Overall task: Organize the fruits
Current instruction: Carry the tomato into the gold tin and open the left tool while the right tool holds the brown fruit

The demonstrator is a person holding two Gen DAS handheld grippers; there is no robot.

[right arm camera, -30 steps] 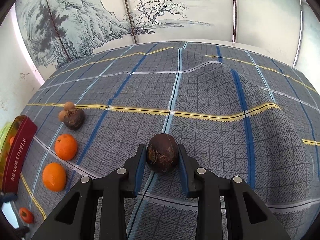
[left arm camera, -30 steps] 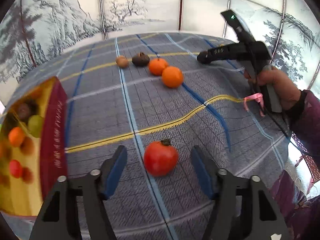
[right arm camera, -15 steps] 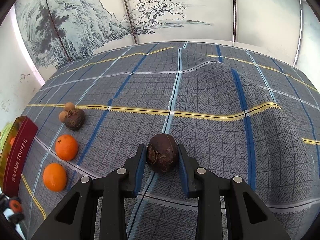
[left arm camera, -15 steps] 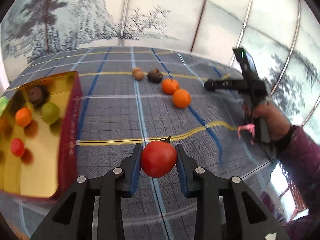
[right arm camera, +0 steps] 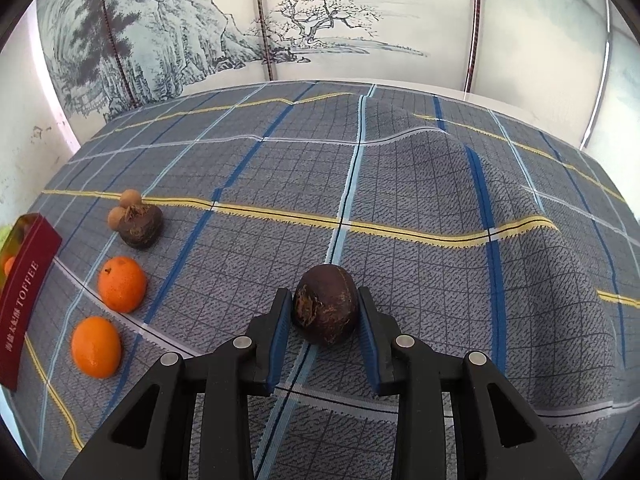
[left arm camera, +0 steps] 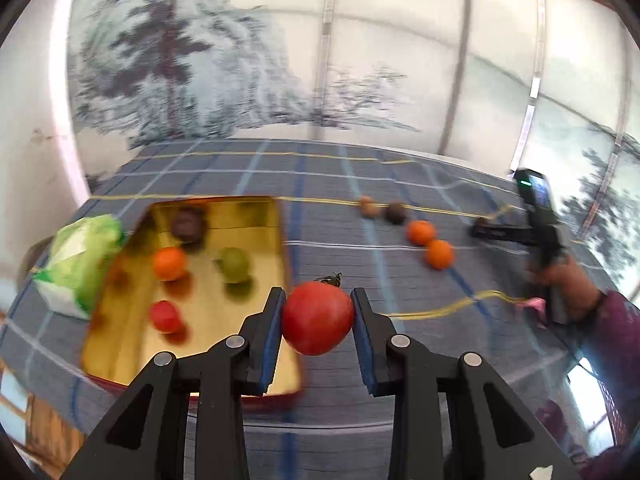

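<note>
My left gripper (left arm camera: 317,295) is shut on a red tomato (left arm camera: 318,318) and holds it in the air over the near right edge of a gold tin (left arm camera: 132,344). Inside the tin lie a dark fruit (left arm camera: 187,224), an orange (left arm camera: 170,263), a green fruit (left arm camera: 235,264) and a small red one (left arm camera: 165,316). My right gripper (right arm camera: 325,294) has its pads against a dark brown fruit (right arm camera: 326,304) that rests on the plaid cloth (right arm camera: 440,184); its jaws are just beginning to open.
Two oranges (right arm camera: 122,283) (right arm camera: 96,346), a dark mangosteen (right arm camera: 141,226) and small brown fruits (right arm camera: 131,198) lie in a row left of my right gripper. The tin's red side (right arm camera: 24,292) is at far left. A green bag (left arm camera: 80,258) lies beside the tin. The cloth is rumpled at right.
My left gripper closed on the tomato, lifted it off the cloth and swung left toward the tin. The right gripper stayed in place around the dark fruit.
</note>
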